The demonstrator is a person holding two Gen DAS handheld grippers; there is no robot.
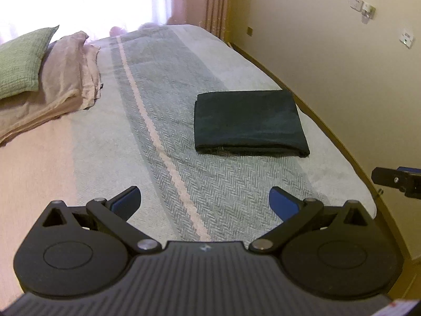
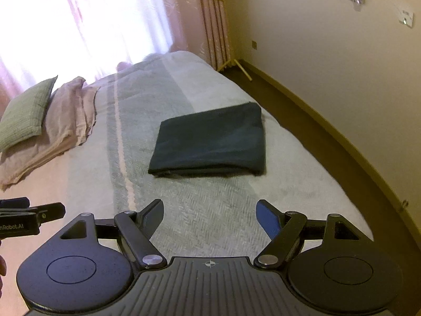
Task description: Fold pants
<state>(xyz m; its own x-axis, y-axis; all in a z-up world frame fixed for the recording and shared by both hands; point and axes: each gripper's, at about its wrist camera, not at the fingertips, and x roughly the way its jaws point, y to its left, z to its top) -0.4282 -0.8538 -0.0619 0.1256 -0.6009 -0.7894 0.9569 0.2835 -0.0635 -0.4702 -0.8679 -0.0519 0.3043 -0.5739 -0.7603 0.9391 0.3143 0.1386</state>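
Left tool (image 1: 205, 202) and right tool (image 2: 210, 217) both spread, empty; beyond, folded pants (image 1: 250, 123) lie near the bed (image 1: 168, 158) edge.

Right gripper (image 2: 210, 214) w/ jaws apart, nothing btwn them, above the bedspread (image 2: 205, 223). Dark pants (image 2: 210, 144) lie folded in a flat rectangle on the bed, well ahead of the fingertips, near the bed's right edge. Left gripper (image 2: 52, 212) pokes in at far left. Green cushion (image 2: 23, 121) leans on pink pillows (image 2: 63, 129) upper left. Curtains (image 2: 214, 21) behind.
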